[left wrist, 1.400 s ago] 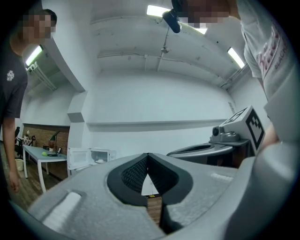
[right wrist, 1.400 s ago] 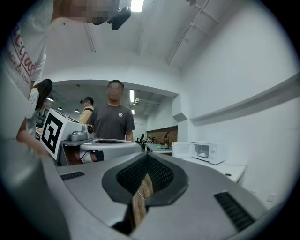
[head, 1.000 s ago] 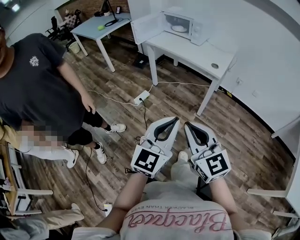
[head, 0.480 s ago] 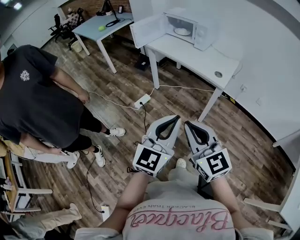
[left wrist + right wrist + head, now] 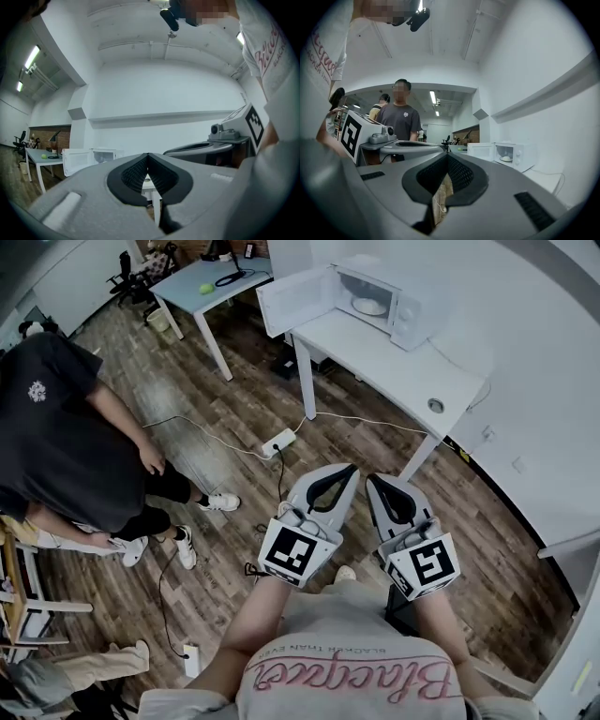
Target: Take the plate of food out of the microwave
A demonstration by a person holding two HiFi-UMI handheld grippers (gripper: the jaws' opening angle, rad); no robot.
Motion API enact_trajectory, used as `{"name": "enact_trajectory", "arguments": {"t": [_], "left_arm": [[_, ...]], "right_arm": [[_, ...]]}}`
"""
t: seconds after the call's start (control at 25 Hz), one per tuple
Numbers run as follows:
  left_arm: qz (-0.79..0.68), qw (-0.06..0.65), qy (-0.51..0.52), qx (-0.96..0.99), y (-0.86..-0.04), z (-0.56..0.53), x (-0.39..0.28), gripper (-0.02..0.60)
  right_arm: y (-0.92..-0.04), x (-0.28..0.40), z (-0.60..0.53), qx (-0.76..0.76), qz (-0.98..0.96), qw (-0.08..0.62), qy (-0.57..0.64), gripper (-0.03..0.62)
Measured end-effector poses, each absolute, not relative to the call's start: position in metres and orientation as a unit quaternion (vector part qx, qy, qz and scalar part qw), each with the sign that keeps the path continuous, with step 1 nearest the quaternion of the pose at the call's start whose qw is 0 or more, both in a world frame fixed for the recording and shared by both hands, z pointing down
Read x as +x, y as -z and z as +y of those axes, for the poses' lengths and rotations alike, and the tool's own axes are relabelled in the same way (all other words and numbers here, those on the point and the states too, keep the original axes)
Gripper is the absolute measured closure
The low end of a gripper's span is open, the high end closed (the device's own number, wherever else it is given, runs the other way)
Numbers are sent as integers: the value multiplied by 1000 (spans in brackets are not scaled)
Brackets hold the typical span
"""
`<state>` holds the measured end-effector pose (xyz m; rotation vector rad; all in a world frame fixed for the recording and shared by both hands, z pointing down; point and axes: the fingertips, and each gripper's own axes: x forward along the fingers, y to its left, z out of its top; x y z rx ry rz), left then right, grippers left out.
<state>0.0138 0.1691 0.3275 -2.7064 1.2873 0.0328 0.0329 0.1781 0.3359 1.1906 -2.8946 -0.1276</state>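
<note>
The white microwave [image 5: 384, 294] stands on the far end of a white table [image 5: 403, 367], with its door [image 5: 292, 302] swung open to the left. Inside it lies a plate of food [image 5: 368, 307], which shows small in the right gripper view [image 5: 505, 159]. My left gripper [image 5: 345, 471] and right gripper [image 5: 375, 480] are held side by side close to my chest, well short of the table, pointing toward it. Both are shut with nothing between the pads. In the left gripper view the microwave [image 5: 96, 159] is far off at the left.
A person in a black shirt [image 5: 56, 437] stands at the left on the wooden floor. A power strip [image 5: 279, 442] and cables lie between me and the table. A second table [image 5: 211, 282] with a green ball stands at the back. A small round object [image 5: 436, 406] sits on the white table.
The microwave and table have drawn a little nearer and lower in the head view. The person at the left has shifted further left. Both grippers keep their place and stay shut.
</note>
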Motion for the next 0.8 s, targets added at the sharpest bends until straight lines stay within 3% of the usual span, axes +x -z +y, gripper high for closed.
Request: {"name": "enact_trajectory", "arguments": {"t": [0.8], "left_arm": [[468, 67, 1, -881, -336, 114, 27, 577]], "right_arm": [[-346, 46, 120, 342, -939, 2, 29, 588]]}}
